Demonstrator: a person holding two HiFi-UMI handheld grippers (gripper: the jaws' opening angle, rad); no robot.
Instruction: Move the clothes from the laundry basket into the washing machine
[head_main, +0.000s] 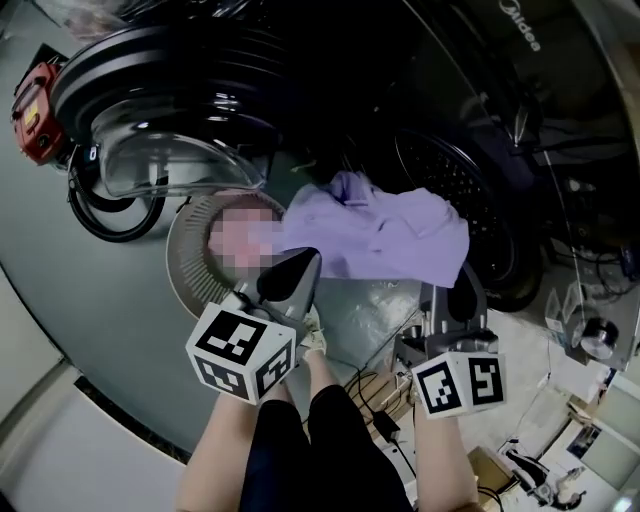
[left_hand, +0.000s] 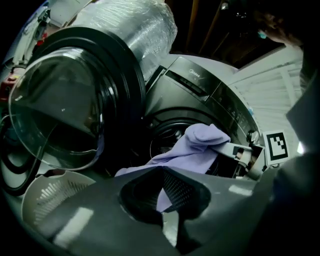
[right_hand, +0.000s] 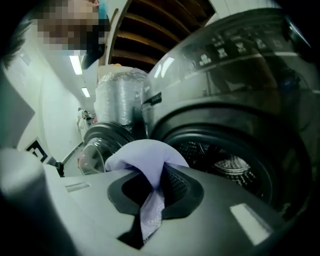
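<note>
A lavender garment hangs stretched between my two grippers in front of the washing machine's dark drum opening. My left gripper is shut on the garment's left edge; in the left gripper view the cloth runs down into the pinched jaws of that gripper. My right gripper is shut on the right end, and the fabric bulges above its closed jaws, with a strip hanging below. The perforated drum lies just ahead. The white laundry basket sits low on the left.
The round glass door stands swung open to the left. A silver foil-wrapped duct rises behind it. A red device and a black hose lie at the far left. Cables trail on the floor near my legs.
</note>
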